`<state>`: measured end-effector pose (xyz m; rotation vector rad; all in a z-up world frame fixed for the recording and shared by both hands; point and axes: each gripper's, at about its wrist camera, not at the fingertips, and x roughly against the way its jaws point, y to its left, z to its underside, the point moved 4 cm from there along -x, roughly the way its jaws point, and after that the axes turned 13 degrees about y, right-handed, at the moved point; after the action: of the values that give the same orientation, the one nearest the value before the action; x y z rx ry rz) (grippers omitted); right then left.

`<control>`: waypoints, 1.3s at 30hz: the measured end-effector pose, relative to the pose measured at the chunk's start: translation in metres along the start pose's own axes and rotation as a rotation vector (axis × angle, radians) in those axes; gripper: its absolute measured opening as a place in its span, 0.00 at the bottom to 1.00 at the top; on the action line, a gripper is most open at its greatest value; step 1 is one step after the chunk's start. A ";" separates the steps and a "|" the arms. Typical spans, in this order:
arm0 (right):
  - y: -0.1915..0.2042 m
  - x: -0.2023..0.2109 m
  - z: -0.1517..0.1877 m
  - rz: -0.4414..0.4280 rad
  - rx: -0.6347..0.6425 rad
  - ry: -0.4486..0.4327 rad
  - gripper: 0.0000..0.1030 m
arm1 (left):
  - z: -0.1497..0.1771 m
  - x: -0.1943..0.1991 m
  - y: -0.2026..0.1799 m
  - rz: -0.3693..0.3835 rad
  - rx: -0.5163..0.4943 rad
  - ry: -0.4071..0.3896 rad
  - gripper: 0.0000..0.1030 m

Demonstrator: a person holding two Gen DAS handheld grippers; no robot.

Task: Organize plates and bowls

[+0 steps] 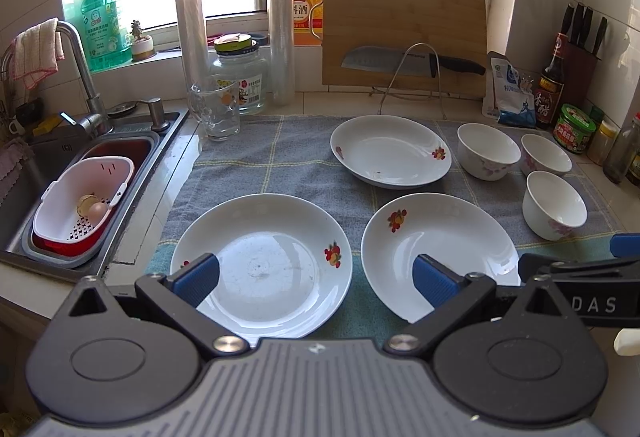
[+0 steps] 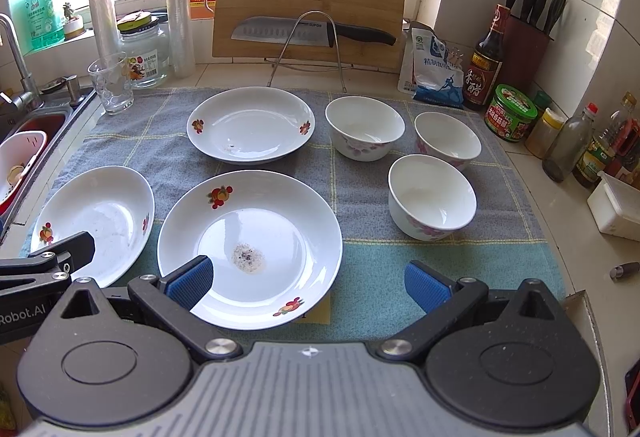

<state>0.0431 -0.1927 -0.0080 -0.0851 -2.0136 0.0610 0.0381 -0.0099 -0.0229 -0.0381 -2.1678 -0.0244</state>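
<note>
Three white flower-print plates lie on a grey checked cloth (image 1: 280,161): a near-left plate (image 1: 262,261) (image 2: 96,221), a near-middle plate (image 1: 440,249) (image 2: 250,245) and a far plate (image 1: 390,151) (image 2: 251,123). Three white bowls stand upright to the right: a far-left bowl (image 1: 488,149) (image 2: 365,127), a far-right bowl (image 1: 546,153) (image 2: 448,139) and a near bowl (image 1: 554,203) (image 2: 432,195). My left gripper (image 1: 316,277) is open and empty above the near edges of the two near plates. My right gripper (image 2: 308,283) is open and empty over the near-middle plate's front edge.
A sink (image 1: 48,173) with a white strainer basket (image 1: 84,201) lies left. A glass (image 1: 216,109), jar (image 1: 240,77), film rolls, cutting board (image 1: 404,45) with knife and wire rack stand behind. Sauce bottles (image 2: 486,61), jars and a knife block (image 2: 528,33) crowd the right. A white box (image 2: 618,207) sits far right.
</note>
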 end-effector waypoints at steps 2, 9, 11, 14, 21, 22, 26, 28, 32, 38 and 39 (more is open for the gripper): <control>0.001 0.001 -0.001 0.001 0.001 -0.001 1.00 | -0.001 0.000 0.000 0.000 0.001 0.000 0.99; 0.000 0.001 -0.001 0.002 0.002 -0.003 1.00 | -0.002 0.000 0.000 0.000 0.001 -0.001 0.99; 0.000 0.001 -0.001 0.002 0.003 -0.004 1.00 | -0.003 0.000 0.000 -0.001 0.002 -0.002 0.99; -0.001 0.001 -0.002 0.001 0.004 -0.004 1.00 | -0.002 0.001 -0.001 -0.002 0.001 -0.005 0.99; -0.007 0.001 -0.001 -0.015 0.013 -0.013 1.00 | 0.001 0.004 -0.009 -0.009 0.001 -0.013 0.99; -0.008 0.001 -0.001 -0.017 0.016 -0.015 1.00 | 0.001 0.004 -0.010 -0.009 0.002 -0.013 0.99; -0.010 0.001 -0.001 -0.028 0.035 -0.027 1.00 | 0.003 0.005 -0.013 -0.016 0.004 -0.021 0.99; -0.012 0.002 -0.002 -0.043 0.047 -0.036 1.00 | 0.004 0.006 -0.013 -0.011 0.007 -0.029 0.99; -0.015 0.003 -0.007 -0.085 0.080 -0.069 1.00 | 0.007 0.010 -0.014 -0.013 0.003 -0.062 0.99; -0.014 -0.001 -0.014 -0.155 0.138 -0.108 1.00 | 0.019 0.018 -0.010 -0.042 -0.006 -0.121 0.99; -0.014 -0.001 -0.016 -0.167 0.149 -0.114 1.00 | 0.021 0.018 -0.008 -0.054 -0.003 -0.128 0.99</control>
<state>0.0572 -0.2061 -0.0013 0.1847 -2.1157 0.1118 0.0104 -0.0172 -0.0199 0.0174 -2.2966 -0.0575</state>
